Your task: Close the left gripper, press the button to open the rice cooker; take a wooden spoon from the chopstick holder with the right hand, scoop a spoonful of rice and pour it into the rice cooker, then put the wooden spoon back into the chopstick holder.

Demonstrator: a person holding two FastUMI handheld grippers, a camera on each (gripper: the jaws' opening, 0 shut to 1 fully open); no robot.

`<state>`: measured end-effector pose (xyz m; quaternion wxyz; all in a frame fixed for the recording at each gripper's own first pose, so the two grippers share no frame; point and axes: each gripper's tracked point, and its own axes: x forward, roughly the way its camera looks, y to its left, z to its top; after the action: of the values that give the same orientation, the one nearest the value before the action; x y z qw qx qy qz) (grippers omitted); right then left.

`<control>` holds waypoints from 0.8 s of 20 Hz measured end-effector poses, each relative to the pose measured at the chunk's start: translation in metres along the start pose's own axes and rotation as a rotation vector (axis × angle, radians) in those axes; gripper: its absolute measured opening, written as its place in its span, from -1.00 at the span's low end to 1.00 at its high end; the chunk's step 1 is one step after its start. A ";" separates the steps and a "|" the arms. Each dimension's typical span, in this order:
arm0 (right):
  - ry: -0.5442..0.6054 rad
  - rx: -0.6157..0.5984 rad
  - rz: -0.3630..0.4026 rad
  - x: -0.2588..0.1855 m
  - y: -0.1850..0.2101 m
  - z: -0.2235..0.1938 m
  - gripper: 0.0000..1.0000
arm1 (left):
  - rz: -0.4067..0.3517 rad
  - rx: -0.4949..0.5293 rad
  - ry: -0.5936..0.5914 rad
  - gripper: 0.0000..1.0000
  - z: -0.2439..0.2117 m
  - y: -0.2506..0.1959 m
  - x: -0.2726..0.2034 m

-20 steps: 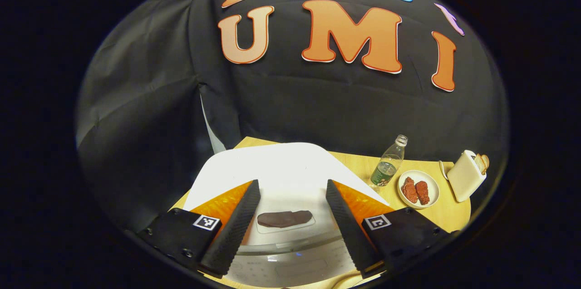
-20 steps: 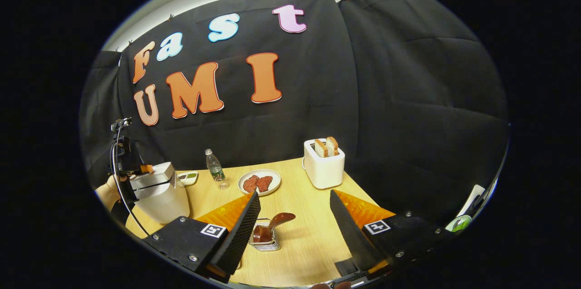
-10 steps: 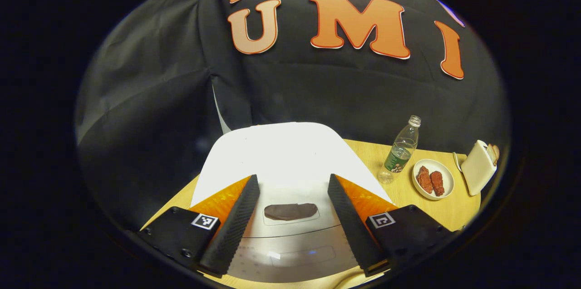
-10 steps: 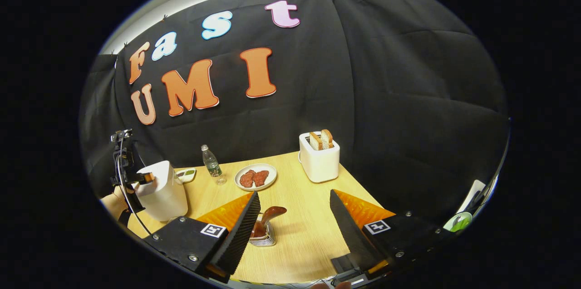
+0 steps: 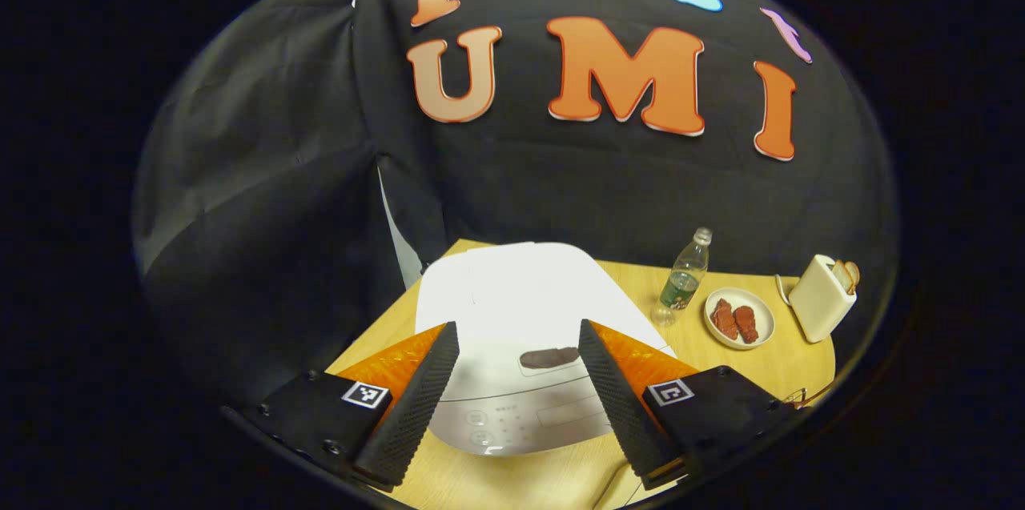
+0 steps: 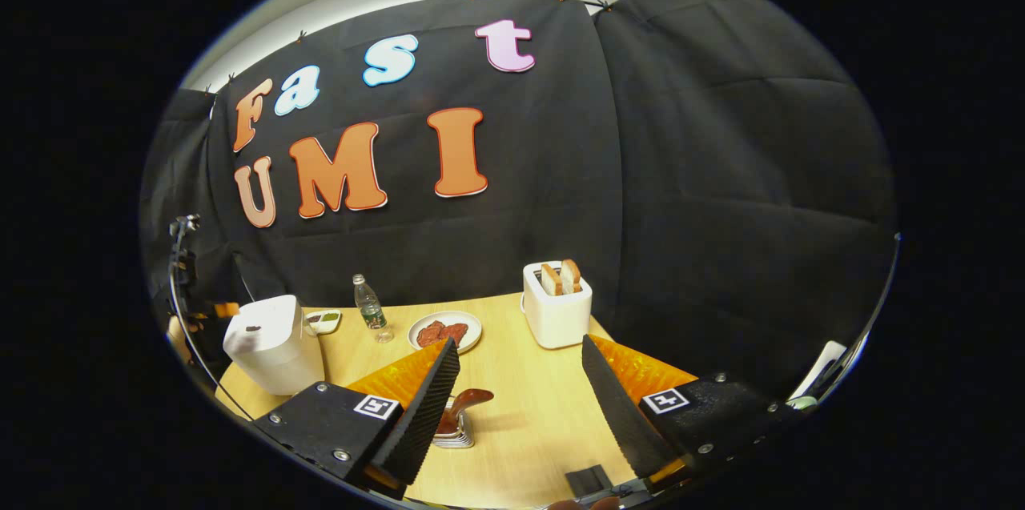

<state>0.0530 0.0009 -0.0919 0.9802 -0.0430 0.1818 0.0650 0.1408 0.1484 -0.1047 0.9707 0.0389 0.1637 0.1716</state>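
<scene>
On the table (image 6: pixel 512 422), one rice cooker (image 5: pixel 512 318), one bottle (image 5: pixel 685 278), one toaster (image 6: pixel 555 310) and one plate (image 5: pixel 765 326) are counted. Two slices of bread (image 6: pixel 560 276) are seen in the toaster, and two reddish pieces of food (image 5: pixel 735 319) are counted on the plate. One wooden spoon (image 6: pixel 464 399) is seen in one chopstick holder (image 6: pixel 456 436), and one small dish (image 6: pixel 324 321) is counted beside the cooker.

Left gripper view looks down close on the rice cooker (image 5: pixel 520 310) — right gripper view perhaps farther, sharing it.
</scene>
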 end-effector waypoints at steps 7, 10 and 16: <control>-0.122 -0.066 -0.025 -0.011 -0.013 0.051 0.90 | -0.007 0.002 -0.263 1.00 0.100 0.044 -0.117; -0.139 -0.084 -0.022 -0.014 -0.014 0.057 1.00 | -0.005 0.005 -0.331 0.93 0.112 0.056 -0.160; -0.128 -0.077 -0.014 -0.017 -0.011 0.049 0.90 | -0.014 0.013 -0.385 0.93 0.121 0.061 -0.191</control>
<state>0.0560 -0.0069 -0.0391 0.9879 -0.0776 0.1159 0.0677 -0.0085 0.1370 0.0756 0.9850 0.0759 -0.0235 0.1532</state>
